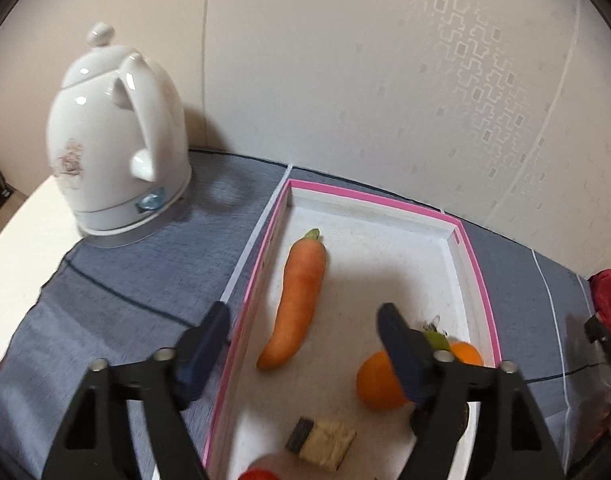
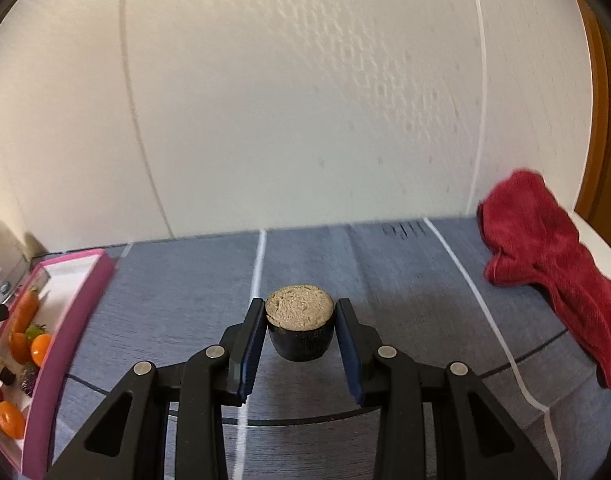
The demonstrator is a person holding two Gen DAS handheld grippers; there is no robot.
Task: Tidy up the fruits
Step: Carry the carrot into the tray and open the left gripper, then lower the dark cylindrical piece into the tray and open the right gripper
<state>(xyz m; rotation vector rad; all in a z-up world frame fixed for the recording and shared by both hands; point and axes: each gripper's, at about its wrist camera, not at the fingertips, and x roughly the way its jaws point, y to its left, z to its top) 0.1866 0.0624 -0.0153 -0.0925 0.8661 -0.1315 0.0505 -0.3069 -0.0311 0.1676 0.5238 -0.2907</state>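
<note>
A pink-rimmed white box (image 1: 265, 236) lies on the grey cloth and holds a carrot (image 1: 299, 300), two oranges (image 1: 375, 384), a small green fruit (image 1: 437, 338) and a tan cut piece with a dark rind (image 1: 325, 442). My left gripper (image 1: 305, 332) is open and empty, hovering over the box's near left side with the carrot between its fingers. In the right wrist view my right gripper (image 2: 299, 320) is shut on a black-skinned cut fruit piece (image 2: 299, 324) with a tan top, held above the cloth. The box (image 2: 71, 308) with several fruits sits at the far left there.
A white electric kettle (image 1: 113, 136) stands at the back left on the cloth. A red towel (image 2: 545, 264) lies at the right near the wall. The grey cloth (image 2: 385, 264) with white stripes covers the table; the wall is close behind.
</note>
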